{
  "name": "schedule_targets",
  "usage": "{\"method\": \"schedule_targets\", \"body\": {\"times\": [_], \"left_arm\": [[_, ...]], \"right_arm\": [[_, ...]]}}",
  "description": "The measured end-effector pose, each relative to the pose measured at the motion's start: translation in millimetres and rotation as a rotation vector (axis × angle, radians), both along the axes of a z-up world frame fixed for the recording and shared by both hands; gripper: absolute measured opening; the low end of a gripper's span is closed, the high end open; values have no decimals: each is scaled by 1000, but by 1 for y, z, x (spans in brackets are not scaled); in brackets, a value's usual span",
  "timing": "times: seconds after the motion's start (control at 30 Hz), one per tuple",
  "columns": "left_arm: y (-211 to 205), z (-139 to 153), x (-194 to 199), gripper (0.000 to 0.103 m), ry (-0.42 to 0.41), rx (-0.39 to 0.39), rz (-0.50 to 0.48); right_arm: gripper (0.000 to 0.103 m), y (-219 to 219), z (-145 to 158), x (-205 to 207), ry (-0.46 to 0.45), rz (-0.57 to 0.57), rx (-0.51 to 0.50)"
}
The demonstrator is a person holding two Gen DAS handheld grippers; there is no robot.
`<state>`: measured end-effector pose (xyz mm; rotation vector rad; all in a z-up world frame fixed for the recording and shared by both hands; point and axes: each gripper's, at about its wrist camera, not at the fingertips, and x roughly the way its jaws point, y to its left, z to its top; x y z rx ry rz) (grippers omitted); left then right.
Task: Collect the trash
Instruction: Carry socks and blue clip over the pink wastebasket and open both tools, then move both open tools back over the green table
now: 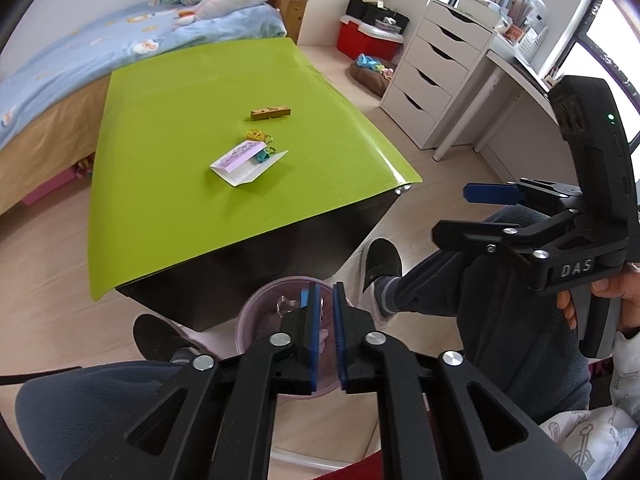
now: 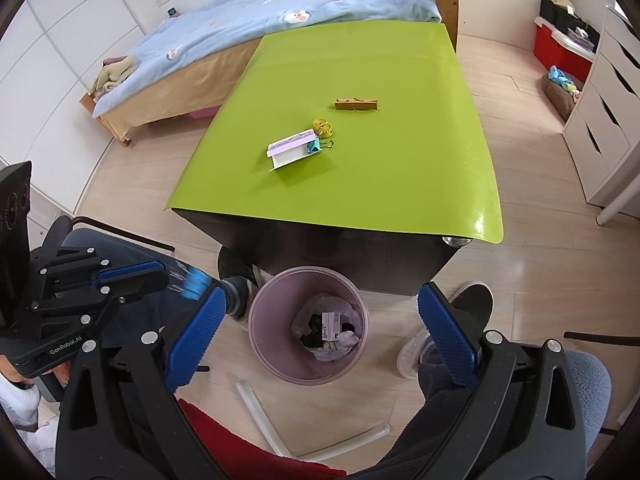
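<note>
Left hand-held gripper (image 1: 324, 300): jaws parted by a narrow gap. In the right wrist view a small clear-and-blue piece (image 2: 191, 280) shows at its tips, blurred; whether the pads grip it or it is falling free, I cannot tell.

Right hand-held gripper (image 2: 316, 332): jaws spread wide, nothing between them, directly above the bin.

Landmark: pink bin (image 2: 280, 372) on the floor, just in front of the worktop (image 2: 360, 184). It already holds crumpled wrappers and a small printed box (image 2: 331, 325). The left hand-held gripper sits over the bin's left rim. Beyond the bin, on the worktop: a small paper box (image 2: 290, 152) with a teal binder clip (image 2: 314, 145) touching it, a yellow clip (image 2: 323, 127) just behind, and a wooden clothespin (image 2: 357, 104) farther back. On the near side of the bin, clear tubes (image 2: 256, 408) lie on the floor.

Risks (judgement): the blurred piece is beside the rim, so it could land on the floor. Clips could be swept in with real trash.

Writing: "DAS" (image 1: 576, 269) on the right unit, "GenRobot.AI" (image 2: 66, 347) on the left. Box print illegible.
</note>
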<state>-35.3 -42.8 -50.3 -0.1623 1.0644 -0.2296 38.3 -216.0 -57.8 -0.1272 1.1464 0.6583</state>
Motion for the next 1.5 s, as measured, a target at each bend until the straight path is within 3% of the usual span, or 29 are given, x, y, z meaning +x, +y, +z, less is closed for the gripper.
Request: {"method": "schedule_targets", "body": {"times": [0.07,0.17,0.37,0.97,1.27,1.5], "left_arm": [[2,-2,1,59,2,-15,15],[5,-1,1,87,-13,-4,44],[14,0,3,95,-27,36,94],[23,7,9,95,-60,40,118],[27,9,23,95,-73,51,129],[31,7,32,95,-70,43,140]], "right_arm": [[97,-2,1,0,-2,-6,3],[97,-4,2,1,-5,-11,7],[98,-4,0,1,0,-11,15],[98,2,4,13,7,-10,40],[98,30,14,64,-2,-7,76],[98,65,-1,119,69,-8,89]]}}
